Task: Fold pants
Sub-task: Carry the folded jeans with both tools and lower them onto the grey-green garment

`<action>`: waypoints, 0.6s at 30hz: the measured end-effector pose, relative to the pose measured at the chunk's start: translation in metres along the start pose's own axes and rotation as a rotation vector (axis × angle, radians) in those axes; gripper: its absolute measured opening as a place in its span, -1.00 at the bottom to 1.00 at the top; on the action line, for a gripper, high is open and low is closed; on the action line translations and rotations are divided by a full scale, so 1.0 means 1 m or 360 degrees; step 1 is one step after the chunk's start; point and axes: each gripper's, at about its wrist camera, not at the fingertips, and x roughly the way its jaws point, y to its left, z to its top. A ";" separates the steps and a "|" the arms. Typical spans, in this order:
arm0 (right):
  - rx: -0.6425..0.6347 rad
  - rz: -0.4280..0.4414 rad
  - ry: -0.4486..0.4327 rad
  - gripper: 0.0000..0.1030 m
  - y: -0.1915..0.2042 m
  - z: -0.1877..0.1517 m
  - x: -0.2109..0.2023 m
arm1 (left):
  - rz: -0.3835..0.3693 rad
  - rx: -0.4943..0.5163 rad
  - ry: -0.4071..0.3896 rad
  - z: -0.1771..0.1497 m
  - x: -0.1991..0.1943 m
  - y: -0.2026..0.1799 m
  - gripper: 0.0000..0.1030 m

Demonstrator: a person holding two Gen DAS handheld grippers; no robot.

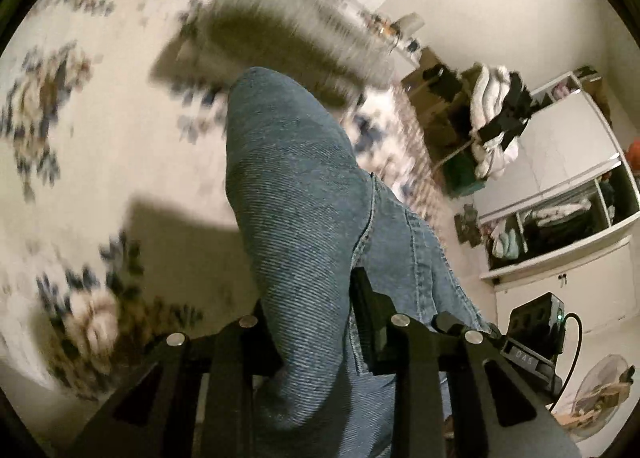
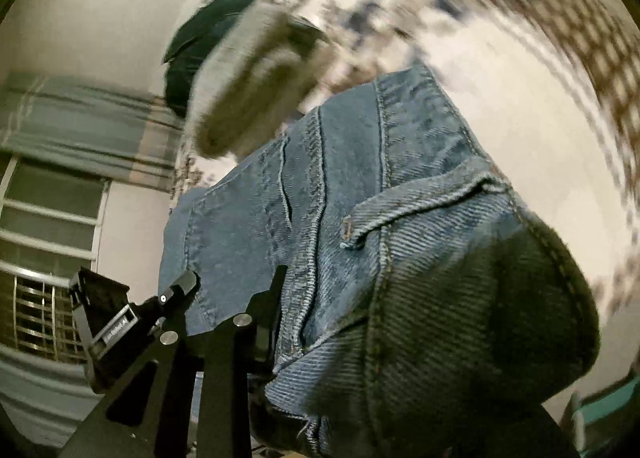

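Observation:
Blue denim pants hang lifted above a floral bedspread. My left gripper is shut on a fold of the denim, which fills the gap between its black fingers. In the right wrist view, my right gripper is shut on the pants near a seam and pocket edge; only its left finger shows, the other is hidden under cloth. The other gripper shows at lower left, beside the same pants.
A grey blurred garment lies on the bed beyond the pants. A dark green cushion sits at the bed's far edge. White shelves with clothes and a fan stand at right. A window with blinds is at left.

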 end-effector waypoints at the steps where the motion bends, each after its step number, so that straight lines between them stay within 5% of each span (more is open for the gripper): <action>1: -0.0020 0.0004 -0.0016 -0.40 0.016 0.013 0.001 | -0.0011 0.0007 -0.0025 0.014 -0.005 -0.006 -0.52; 10: -0.0197 0.0067 -0.0281 -0.40 0.148 0.172 0.022 | -0.0136 0.0092 -0.0239 0.201 -0.013 -0.042 -0.52; 15: -0.0212 0.0087 -0.0360 -0.40 0.196 0.261 0.091 | -0.0106 0.0131 -0.0263 0.308 0.019 -0.015 -0.52; 18: -0.0195 0.0078 -0.0352 -0.40 0.202 0.303 0.146 | -0.0044 0.0139 -0.0220 0.343 0.054 0.017 -0.51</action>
